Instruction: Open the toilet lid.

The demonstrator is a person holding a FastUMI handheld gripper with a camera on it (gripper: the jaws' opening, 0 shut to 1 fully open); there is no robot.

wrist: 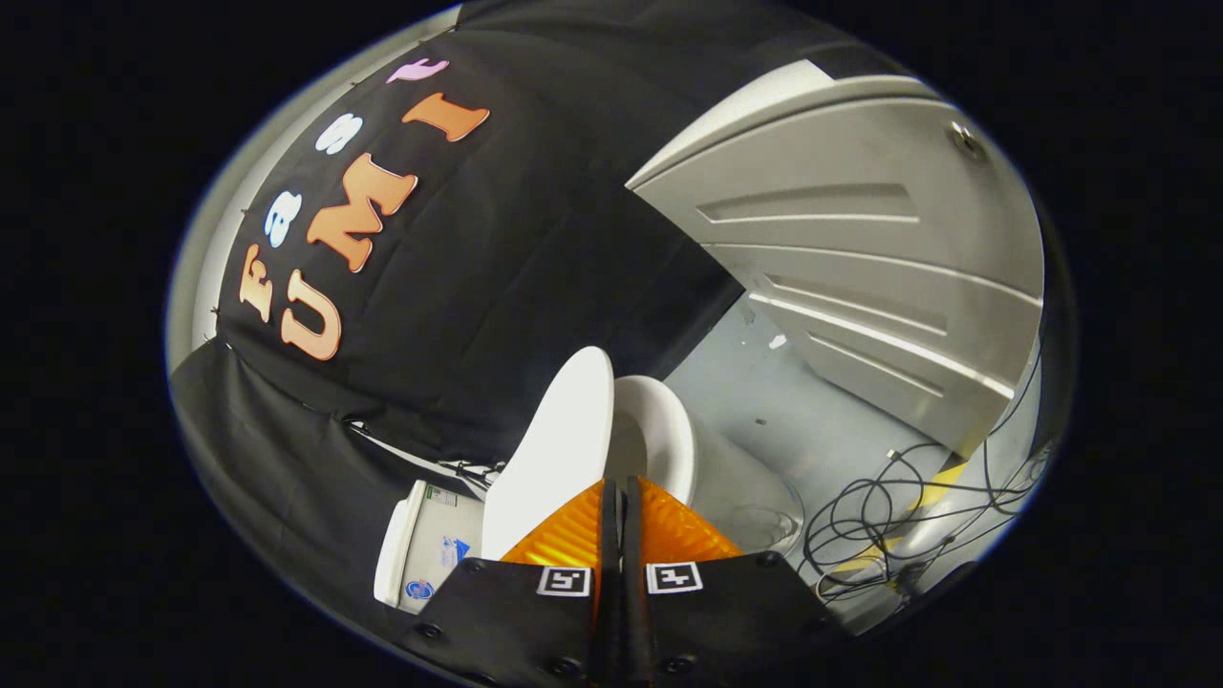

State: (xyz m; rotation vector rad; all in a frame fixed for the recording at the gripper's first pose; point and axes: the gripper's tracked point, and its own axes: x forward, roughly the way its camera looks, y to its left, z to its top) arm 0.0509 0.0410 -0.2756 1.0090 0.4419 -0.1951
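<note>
The white toilet lid [559,449] stands raised off the bowl, tilted back toward the tank [430,545]. Beside it the white seat ring and bowl [664,440] lie open to view. My gripper [614,485] has its two orange fingers [573,530] pressed together, shut, with only a thin dark line between them. The fingertips sit right at the lid's free edge, where lid and seat part. I see nothing held between them. Whether the tips touch the lid is not clear.
Black booth cloth [497,287] hangs behind the toilet. A grey ribbed door or panel [860,239] stands on the far side of the bowl. Loose black cables [889,516] and yellow-black tape [941,478] lie on the pale floor [812,420] beyond the bowl.
</note>
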